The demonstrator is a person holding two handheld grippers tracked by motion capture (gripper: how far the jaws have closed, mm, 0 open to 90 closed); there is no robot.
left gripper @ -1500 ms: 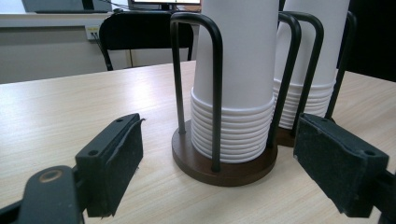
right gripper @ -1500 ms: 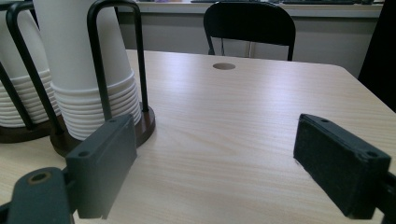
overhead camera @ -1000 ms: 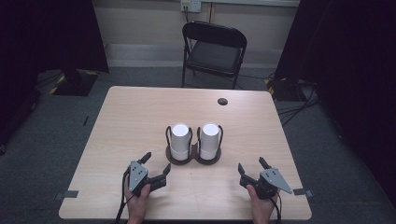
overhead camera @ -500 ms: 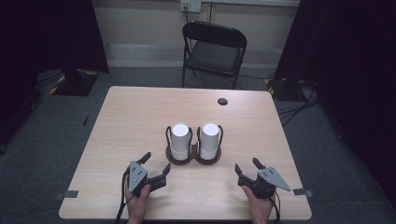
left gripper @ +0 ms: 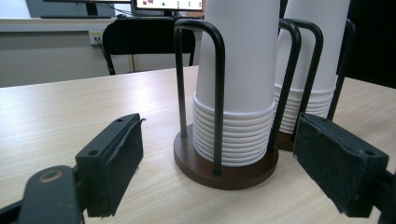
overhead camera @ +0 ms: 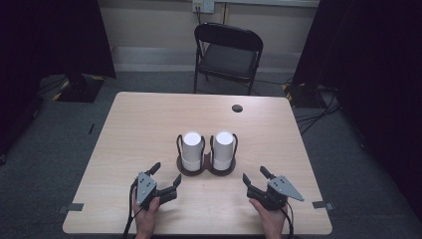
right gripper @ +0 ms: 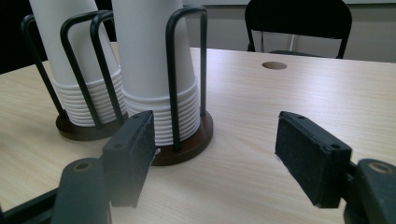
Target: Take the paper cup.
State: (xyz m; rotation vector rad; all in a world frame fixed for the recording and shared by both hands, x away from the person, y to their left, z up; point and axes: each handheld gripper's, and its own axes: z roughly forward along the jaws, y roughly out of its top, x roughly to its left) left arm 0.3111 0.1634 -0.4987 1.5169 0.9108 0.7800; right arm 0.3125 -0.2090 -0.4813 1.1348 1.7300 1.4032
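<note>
We log: left gripper [overhead camera: 165, 175] and right gripper [overhead camera: 255, 178], jaws spread, empty, near table [overhead camera: 149, 119] front edge; cup holder [overhead camera: 206, 167] with two cup stacks [overhead camera: 191, 149] between, ahead; bare top beyond.

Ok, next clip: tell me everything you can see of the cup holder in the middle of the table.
The cup holder sits near the middle of the table, ahead of both open grippers and touched by neither. It has two round dark brown bases, wood by the look, joined side by side. Thin black wire hoops rise from each base as upright guides. Each side holds an upside-down stack of white paper cups, their rolled rims layered just above the base. It stands level and upright.
</note>
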